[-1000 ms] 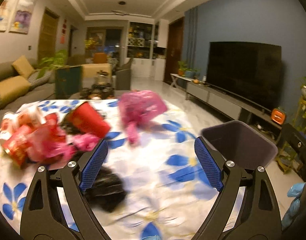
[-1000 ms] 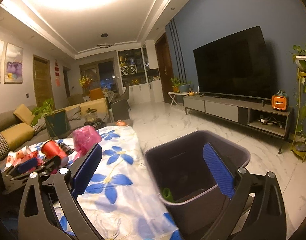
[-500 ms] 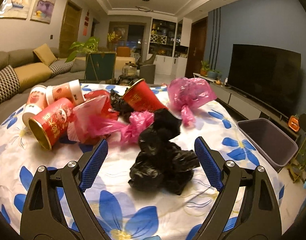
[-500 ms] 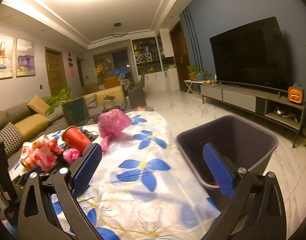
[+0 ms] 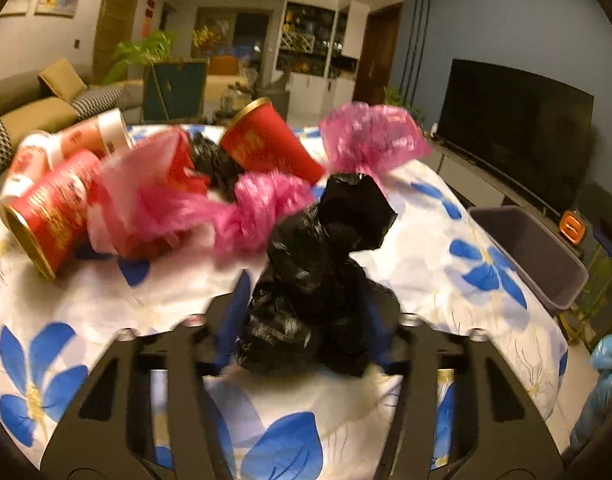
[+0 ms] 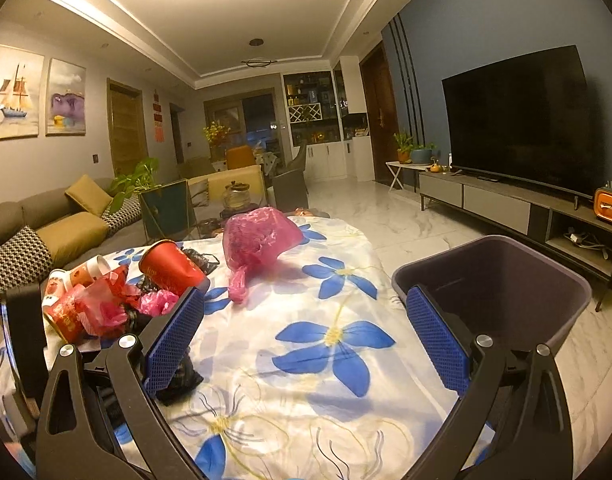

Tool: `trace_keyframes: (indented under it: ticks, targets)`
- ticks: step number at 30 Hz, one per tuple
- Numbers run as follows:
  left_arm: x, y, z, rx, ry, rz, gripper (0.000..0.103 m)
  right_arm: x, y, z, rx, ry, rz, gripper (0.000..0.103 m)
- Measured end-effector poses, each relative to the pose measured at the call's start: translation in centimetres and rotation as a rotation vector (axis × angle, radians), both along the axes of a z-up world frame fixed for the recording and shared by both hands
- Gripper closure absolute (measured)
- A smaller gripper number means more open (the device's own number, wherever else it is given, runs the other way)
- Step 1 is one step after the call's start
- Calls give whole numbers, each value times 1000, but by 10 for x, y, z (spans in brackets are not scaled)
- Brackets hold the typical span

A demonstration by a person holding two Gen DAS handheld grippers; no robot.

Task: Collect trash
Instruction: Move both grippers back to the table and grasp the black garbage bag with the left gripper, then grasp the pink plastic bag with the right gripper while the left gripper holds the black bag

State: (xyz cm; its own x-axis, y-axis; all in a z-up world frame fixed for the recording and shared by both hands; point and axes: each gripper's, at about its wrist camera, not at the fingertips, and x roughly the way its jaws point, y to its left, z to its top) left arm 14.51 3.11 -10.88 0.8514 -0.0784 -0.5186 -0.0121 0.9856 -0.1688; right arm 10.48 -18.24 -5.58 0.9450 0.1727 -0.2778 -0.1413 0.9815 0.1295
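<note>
Living room noted: television (image 6: 517, 120), sofa (image 6: 38, 224). Table draped in floral cloth (image 6: 325, 344); grey bin (image 6: 501, 280) beside it. Left gripper (image 5: 306, 316) clamped on black bag (image 5: 317, 268), seen in left view only. Right gripper (image 6: 306, 336) spread wide, nothing held.

We are seeing a crinkled, glossy black plastic bag (image 5: 317, 276) and thin, translucent pink plastic bags (image 5: 369, 140). The paper cups (image 5: 50, 212) are showing a smooth red print with gold rims. A soft, slightly shiny floral cloth (image 6: 329, 340) is covering the tabletop. The bin (image 6: 505, 280) is looking like matt grey plastic, and the floor (image 6: 405, 220) is gleaming like polished marble.
</note>
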Motion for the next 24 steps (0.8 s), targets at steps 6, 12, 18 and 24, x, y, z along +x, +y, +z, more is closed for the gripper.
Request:
trace_keyframes:
  ticks: [6, 12, 18, 24]
  targets:
    - [-2, 2, -4, -24, 5, -26, 90, 25, 15, 2, -9, 3, 20, 6]
    - [-15, 11, 12, -28, -41, -12, 92, 59, 31, -1, -27, 17, 28, 9]
    - [-23, 31, 35, -33, -95, 62, 92, 105, 57, -16, -48, 102, 62, 24]
    - [-26, 44, 43, -26, -120, 97, 92, 146, 72, -29, -14, 235, 101, 39]
